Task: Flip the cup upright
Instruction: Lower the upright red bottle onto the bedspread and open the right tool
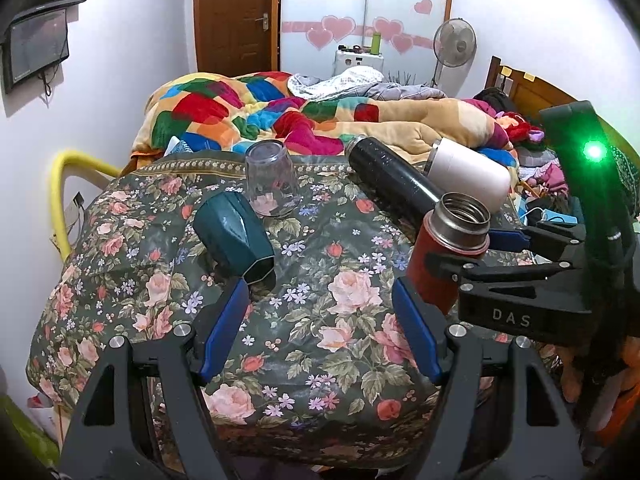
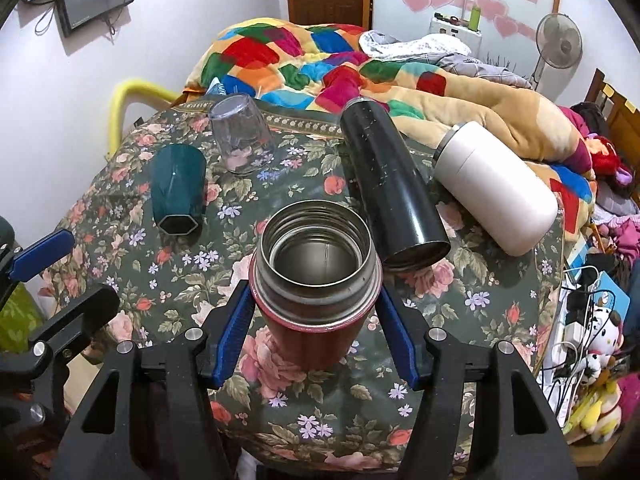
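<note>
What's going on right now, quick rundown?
Right gripper shut on red flask, mouth up. Left gripper open, empty. Teal cup and black flask lie tipped nearby.

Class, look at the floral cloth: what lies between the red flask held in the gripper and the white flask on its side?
The black flask, on its side, lies between the red flask and the white flask; the right wrist view shows it best.

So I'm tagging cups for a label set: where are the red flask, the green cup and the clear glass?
red flask (image 2: pixel 316 292), right wrist view, steel neck below the open mouth.
green cup (image 2: pixel 178 188), right wrist view, side wall.
clear glass (image 1: pixel 272 180), left wrist view, side wall.
</note>
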